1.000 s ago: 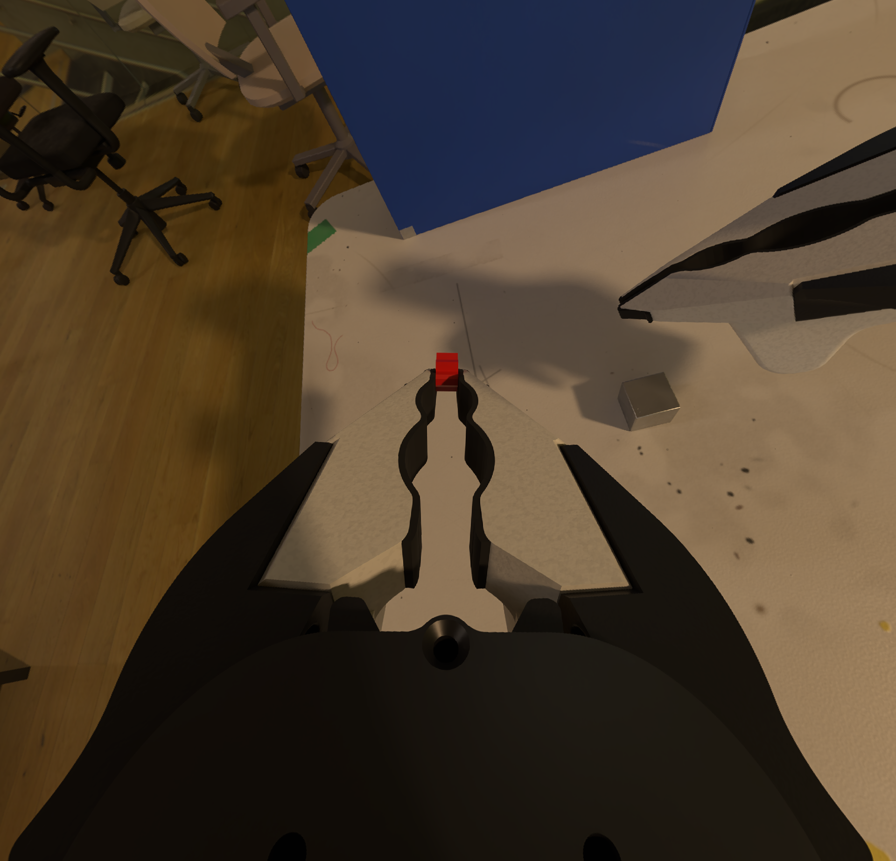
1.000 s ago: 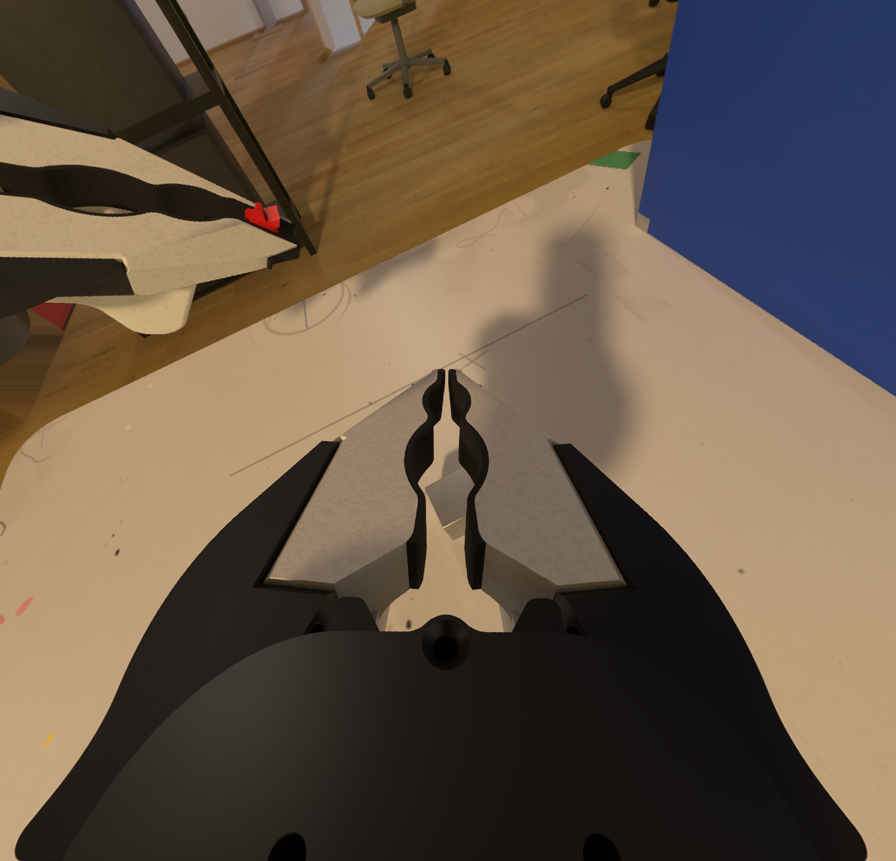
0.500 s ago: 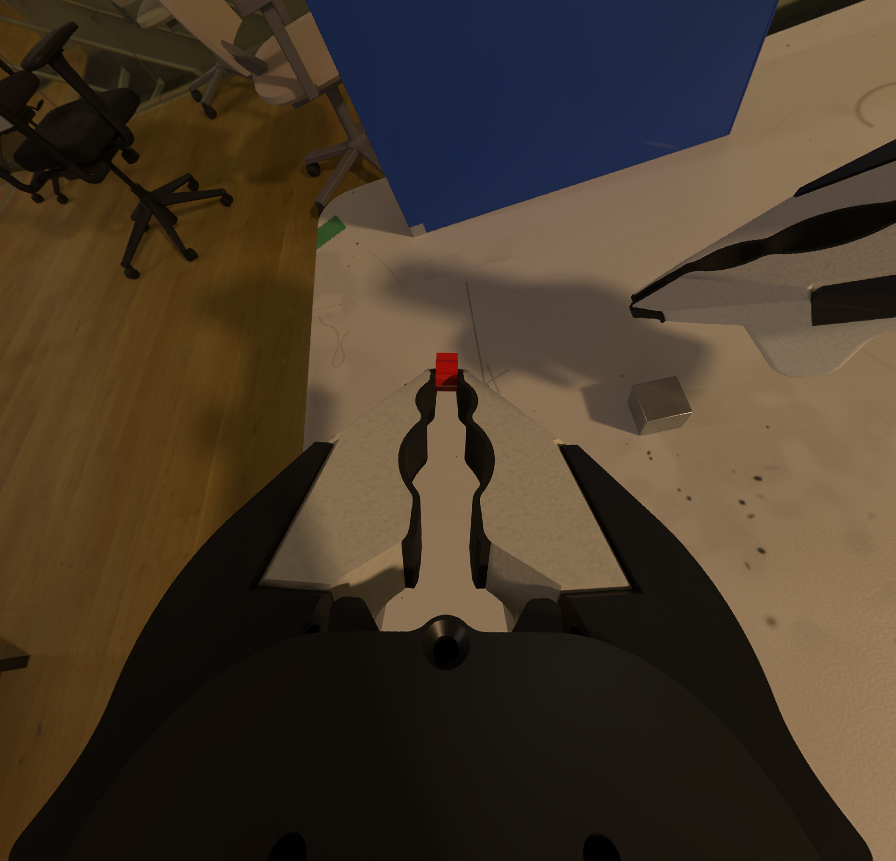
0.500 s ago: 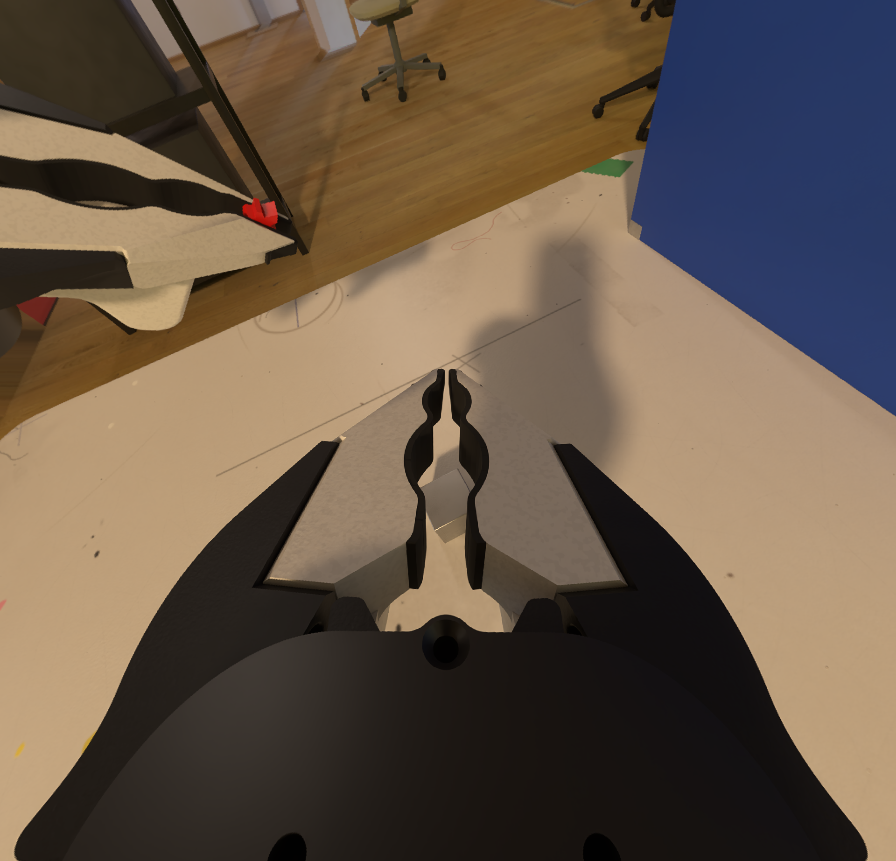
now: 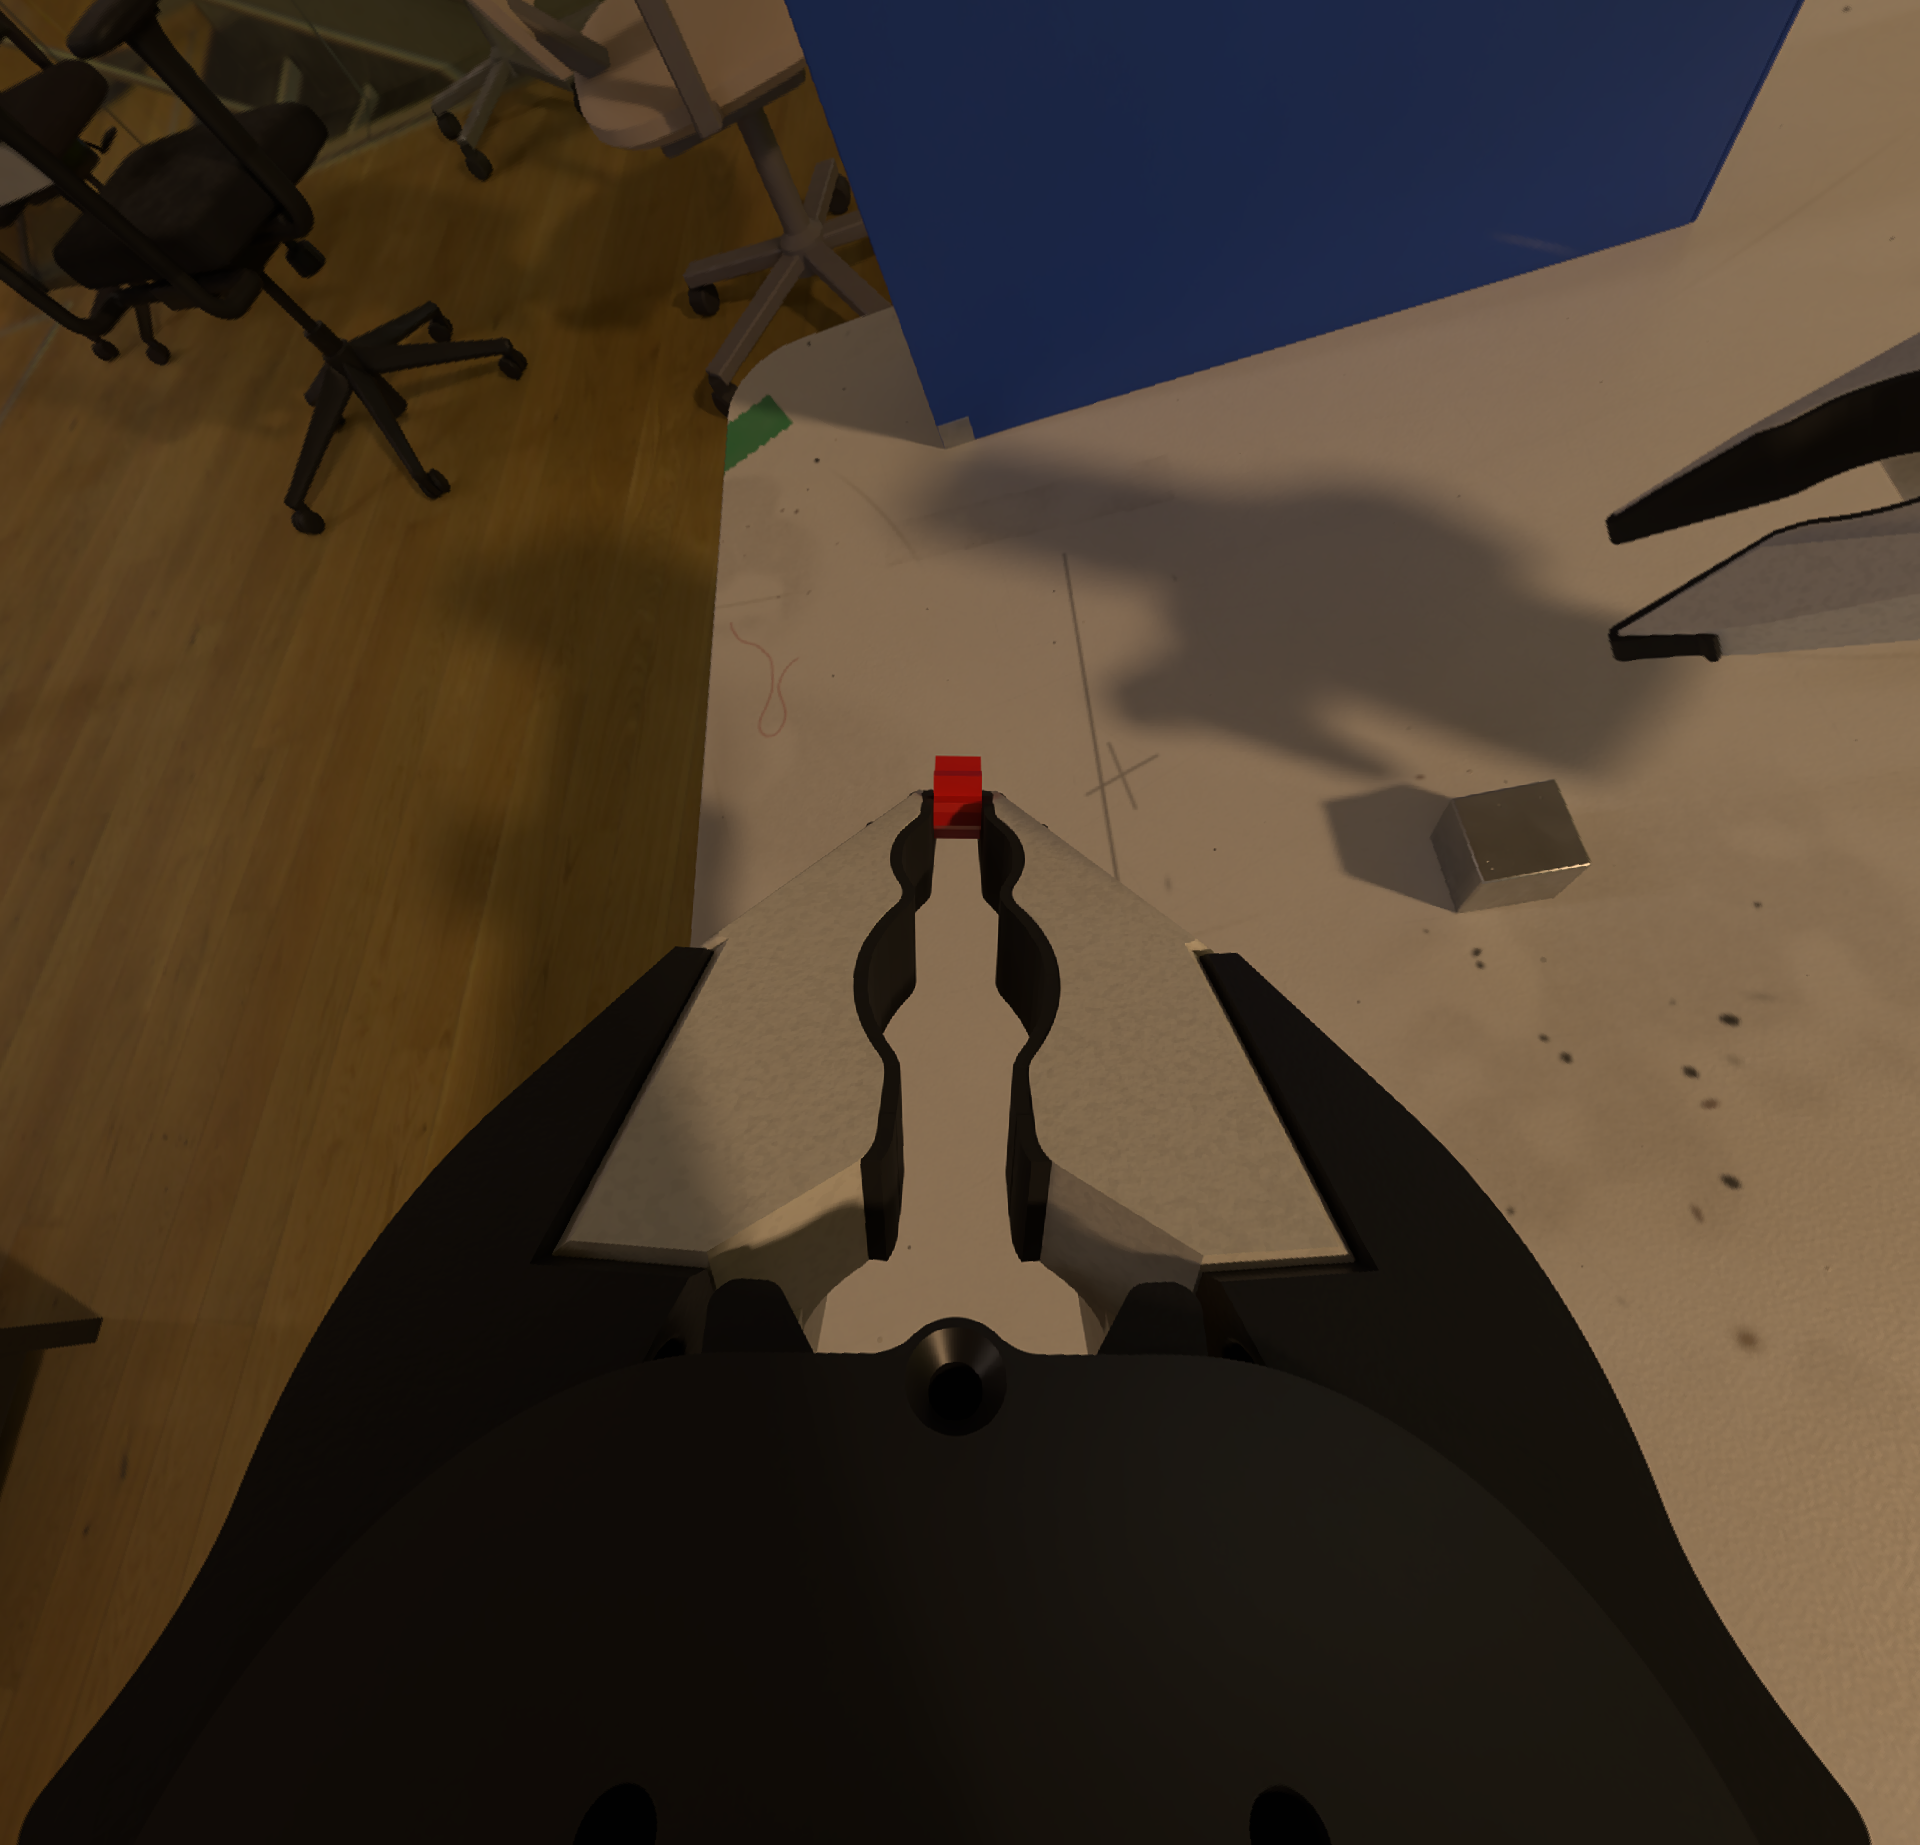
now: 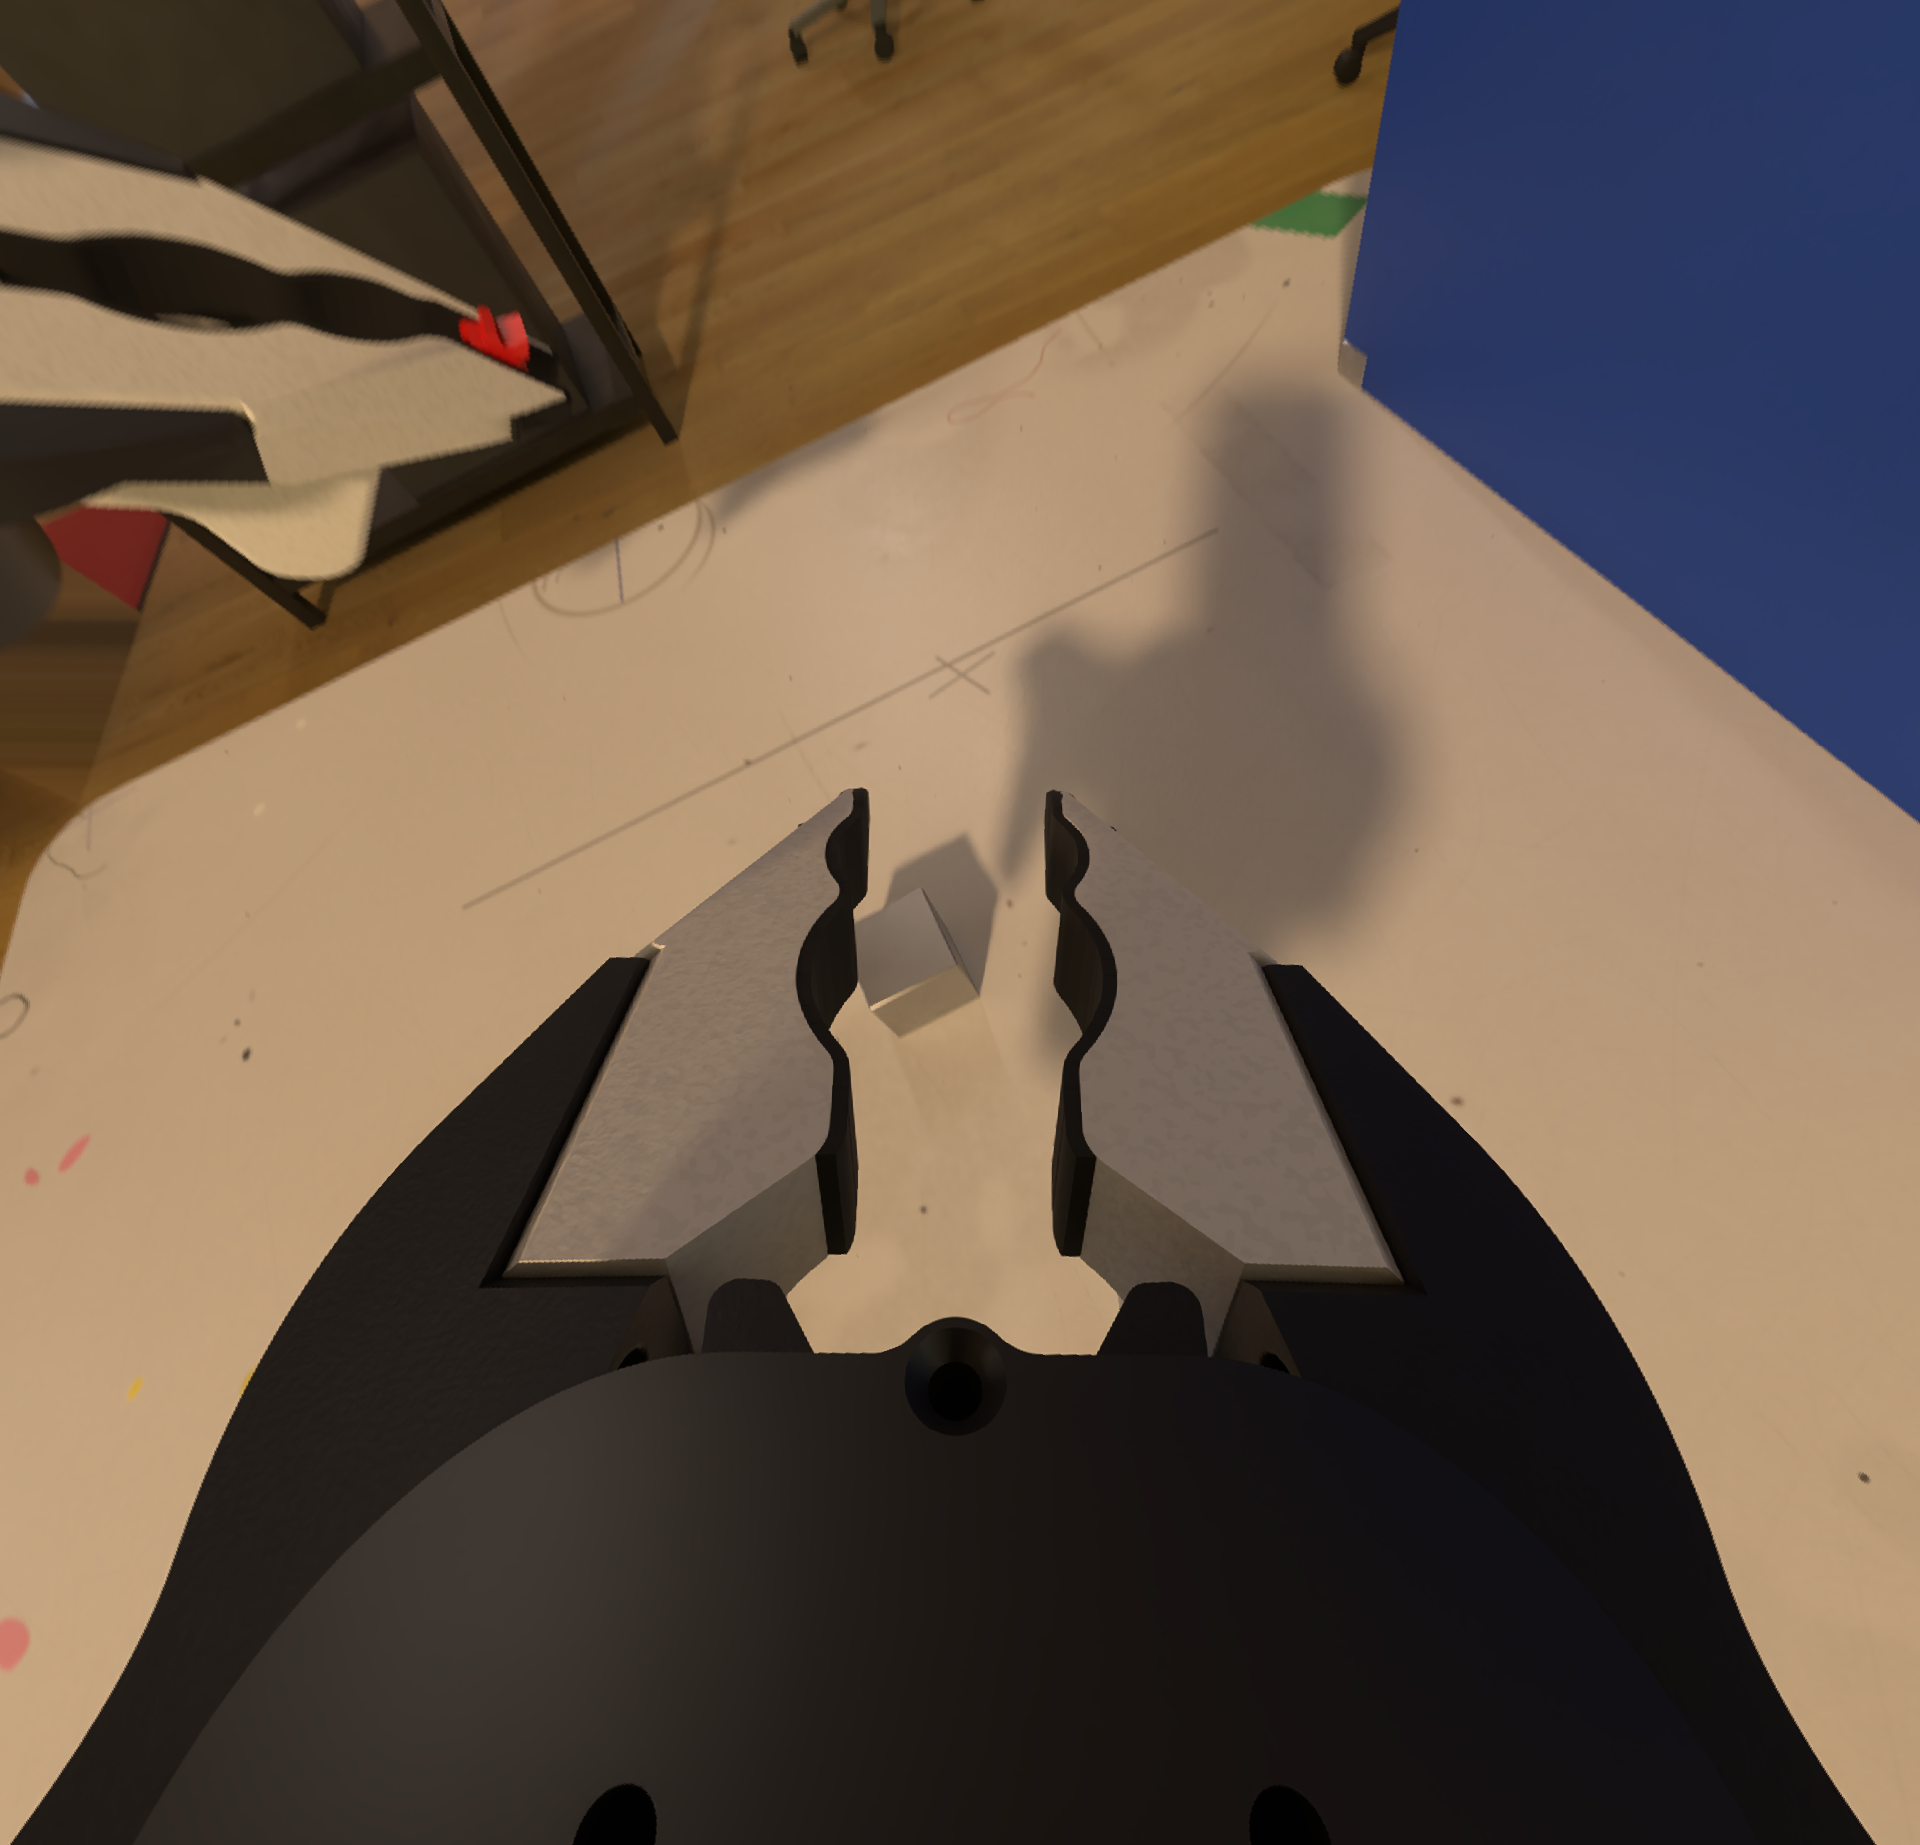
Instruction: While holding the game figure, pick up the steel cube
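Observation:
My left gripper [image 5: 957, 808] is shut on a small red game figure [image 5: 957, 796] at its fingertips, held above the pale table near its left edge. The figure also shows in the right wrist view [image 6: 497, 333], at the tip of the left gripper [image 6: 530, 361] at upper left. The steel cube [image 5: 1512, 845] rests on the table to the right of my left gripper. My right gripper [image 6: 957, 808] is open above the table. The cube [image 6: 920, 964] shows between its fingers, close to the left finger. In the left wrist view the right gripper [image 5: 1621, 585] shows at the right edge, above the cube.
A blue panel [image 5: 1299, 133] stands on the table at the far side, also in the right wrist view [image 6: 1662, 289]. The table edge [image 5: 712, 756] drops to a wooden floor with office chairs [image 5: 208, 216]. A dark metal frame [image 6: 540, 216] stands beyond the table.
My right gripper has opened wide over the cube. The left gripper kept its hold on the red figure and drifted slightly, so the cube sits farther right in its view.

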Motion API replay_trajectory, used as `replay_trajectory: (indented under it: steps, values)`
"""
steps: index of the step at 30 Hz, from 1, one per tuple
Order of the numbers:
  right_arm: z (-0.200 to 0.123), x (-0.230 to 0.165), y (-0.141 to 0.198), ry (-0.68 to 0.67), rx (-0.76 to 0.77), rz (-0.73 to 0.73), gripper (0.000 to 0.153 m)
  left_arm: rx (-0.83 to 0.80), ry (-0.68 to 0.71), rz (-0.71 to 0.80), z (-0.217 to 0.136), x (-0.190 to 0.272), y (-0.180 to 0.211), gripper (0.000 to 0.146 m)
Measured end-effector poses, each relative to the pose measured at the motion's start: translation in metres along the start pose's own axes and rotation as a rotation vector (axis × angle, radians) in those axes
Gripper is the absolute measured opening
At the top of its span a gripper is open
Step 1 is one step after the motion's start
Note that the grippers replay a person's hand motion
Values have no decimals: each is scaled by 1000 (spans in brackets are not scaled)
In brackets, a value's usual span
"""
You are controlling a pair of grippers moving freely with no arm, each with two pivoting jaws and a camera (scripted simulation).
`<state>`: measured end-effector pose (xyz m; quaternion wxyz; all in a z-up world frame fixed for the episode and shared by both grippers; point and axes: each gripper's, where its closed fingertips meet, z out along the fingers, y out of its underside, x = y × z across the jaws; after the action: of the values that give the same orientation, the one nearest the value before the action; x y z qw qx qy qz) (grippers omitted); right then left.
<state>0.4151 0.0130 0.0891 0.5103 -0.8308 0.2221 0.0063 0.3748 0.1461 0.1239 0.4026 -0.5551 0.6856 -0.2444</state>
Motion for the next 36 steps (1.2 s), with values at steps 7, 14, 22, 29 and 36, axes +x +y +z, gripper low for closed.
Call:
replay_trajectory:
  steps: [7, 14, 22, 29, 36]
  values:
    - [5, 3, 30, -16, -95, 26, 28, -59, 1, 16, 2, -5, 6, 7]
    - [7, 4, 43, -11, -156, -8, 28, -89, 26, 17, 7, -4, 8, 7]
    - [13, -13, 77, -102, -354, -138, 39, -87, 27, 12, 7, -9, 10, 7]
    - [16, -11, 85, -74, -393, -259, 44, -86, 39, 23, 10, -6, 11, 7]
    - [14, -8, 84, -69, -390, -312, 23, -84, 43, 26, 11, -6, 11, 7]
